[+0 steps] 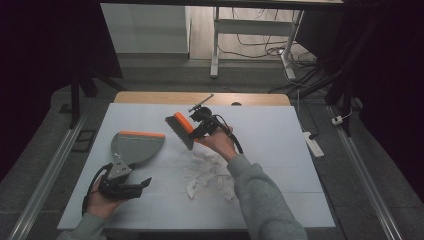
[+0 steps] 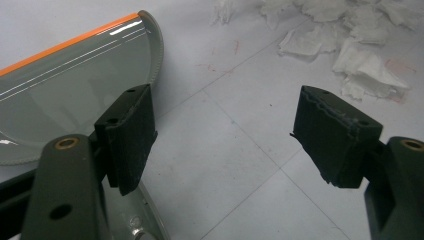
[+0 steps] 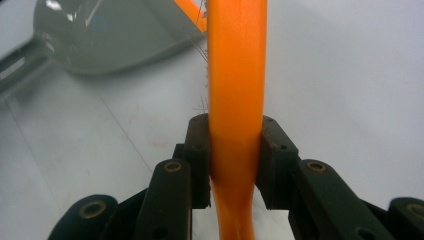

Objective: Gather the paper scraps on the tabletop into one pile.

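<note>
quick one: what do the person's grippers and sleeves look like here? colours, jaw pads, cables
Both handheld grippers are black. The left gripper has matt black rectangular jaw pads with small holes, the right pad's edge ragged, on dark arms with brass-coloured pivot bushings. The right gripper has the same black pads and ringed pivots. A black cable loops from each in the high view. Both sleeves are grey, loose-fitting fabric.

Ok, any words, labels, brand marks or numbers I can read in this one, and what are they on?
None can be read.
The dustpan shows plain grey plastic with an orange edge, no print.
The brush, held in the right claw, has a bare orange handle.
The torn paper scraps and the table show no writing; faint reddish smudges on the table are not letters.
</note>
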Action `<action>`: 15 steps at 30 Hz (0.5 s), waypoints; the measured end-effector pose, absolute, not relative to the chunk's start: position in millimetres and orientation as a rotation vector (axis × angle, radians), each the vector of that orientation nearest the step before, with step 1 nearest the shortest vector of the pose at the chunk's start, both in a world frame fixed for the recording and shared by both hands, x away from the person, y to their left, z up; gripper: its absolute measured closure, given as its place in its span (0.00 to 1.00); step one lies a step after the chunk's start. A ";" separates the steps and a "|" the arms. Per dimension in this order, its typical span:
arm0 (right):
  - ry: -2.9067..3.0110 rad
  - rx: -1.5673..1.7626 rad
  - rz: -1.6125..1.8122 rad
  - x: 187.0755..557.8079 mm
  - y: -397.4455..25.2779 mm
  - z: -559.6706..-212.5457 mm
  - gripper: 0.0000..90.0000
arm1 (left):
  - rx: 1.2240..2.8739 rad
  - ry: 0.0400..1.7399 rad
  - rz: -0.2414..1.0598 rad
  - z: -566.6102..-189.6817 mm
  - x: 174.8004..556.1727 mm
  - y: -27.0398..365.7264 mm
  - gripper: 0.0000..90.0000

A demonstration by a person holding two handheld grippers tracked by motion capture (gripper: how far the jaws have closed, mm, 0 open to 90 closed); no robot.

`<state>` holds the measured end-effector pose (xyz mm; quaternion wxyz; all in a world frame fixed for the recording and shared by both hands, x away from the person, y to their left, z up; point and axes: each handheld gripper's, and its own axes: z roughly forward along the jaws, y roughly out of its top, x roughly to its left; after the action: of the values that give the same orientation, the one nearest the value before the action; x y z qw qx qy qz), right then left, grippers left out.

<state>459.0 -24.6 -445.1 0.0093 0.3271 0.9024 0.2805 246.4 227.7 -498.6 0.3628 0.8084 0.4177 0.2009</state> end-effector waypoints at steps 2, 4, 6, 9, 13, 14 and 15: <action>2.821 1.074 0.902 461.8 -19.2 -452.6 0.78 | 2.082 1.075 0.516 -499.1 246.9 228.4 0.29; 2.824 1.121 0.940 464.4 -15.6 -458.4 0.78 | 2.088 1.075 0.519 -499.7 247.4 228.4 0.29; 2.818 1.161 0.970 466.4 -13.2 -463.4 0.78 | 2.091 1.073 0.517 -500.2 247.4 227.9 0.29; 2.815 1.193 0.962 468.1 -12.0 -469.9 0.78 | 2.092 1.072 0.518 -500.0 246.8 227.4 0.29; 2.815 1.170 0.846 468.5 -24.1 -472.7 0.78 | 2.089 1.075 0.519 -499.9 246.3 228.4 0.29; 2.811 1.197 0.840 468.3 -30.7 -472.2 0.78 | 2.090 1.075 0.518 -500.1 246.4 228.3 0.29; 2.802 1.202 0.822 467.9 -38.3 -471.1 0.78 | 2.090 1.074 0.517 -500.2 246.4 227.9 0.29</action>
<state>467.9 -38.3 -471.1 -0.0078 0.3807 0.8873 0.2602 246.4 227.9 -500.2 0.3596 0.8106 0.4164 0.2006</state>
